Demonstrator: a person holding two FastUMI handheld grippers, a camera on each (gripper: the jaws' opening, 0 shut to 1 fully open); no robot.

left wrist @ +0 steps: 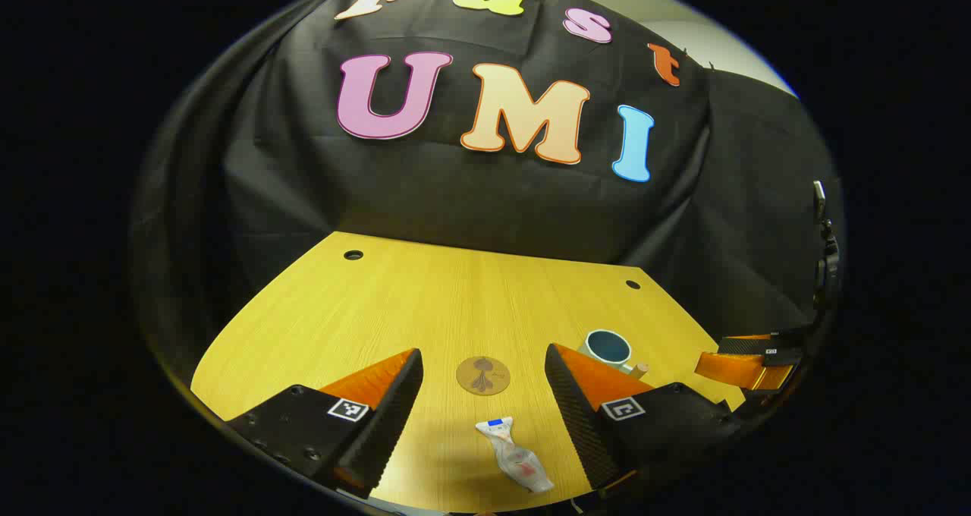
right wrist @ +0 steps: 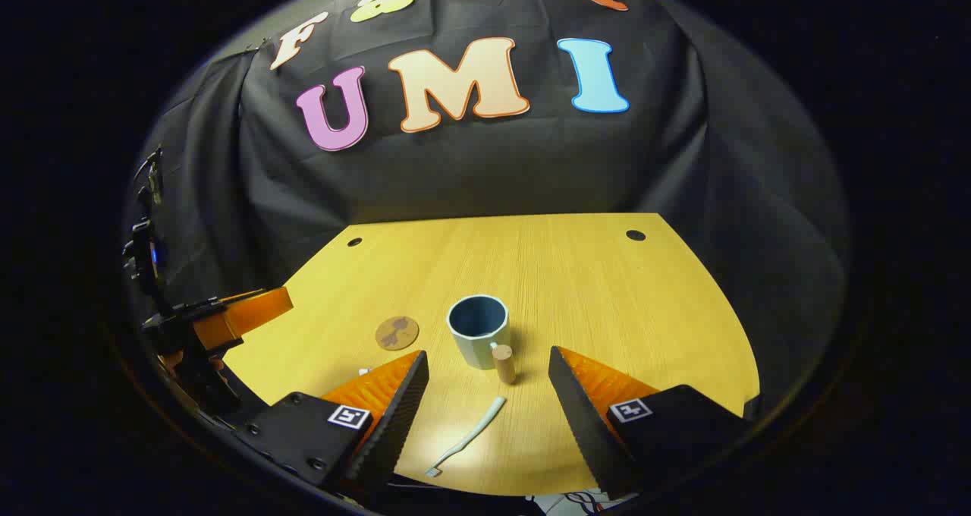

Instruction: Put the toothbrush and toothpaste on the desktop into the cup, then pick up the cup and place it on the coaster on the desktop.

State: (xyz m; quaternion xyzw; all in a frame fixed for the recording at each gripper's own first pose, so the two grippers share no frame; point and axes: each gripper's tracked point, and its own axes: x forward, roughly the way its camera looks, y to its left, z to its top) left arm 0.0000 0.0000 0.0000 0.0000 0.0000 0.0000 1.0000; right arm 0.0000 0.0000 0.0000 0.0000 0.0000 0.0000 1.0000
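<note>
The left gripper point(left wrist: 485, 406) was spread wide above the desk point(left wrist: 425, 303), the toothpaste point(left wrist: 516, 455) lying between its fingers and the coaster point(left wrist: 483, 375) just beyond. The right gripper point(right wrist: 489, 406) was also spread, empty, with the toothbrush point(right wrist: 466, 436) lying between its fingers. Farther on stood the cup point(right wrist: 478, 330), its wooden handle point(right wrist: 503, 363) pointing toward the gripper.

Left gripper point(left wrist: 483, 394): held low, its two fingers spread wide apart, nothing between them; also seen at the left edge of the right gripper view point(right wrist: 227, 315).
Right gripper point(right wrist: 485, 394): held low, its fingers parted wide, gripping nothing; seen at the right edge of the left gripper view point(left wrist: 747, 364).
</note>
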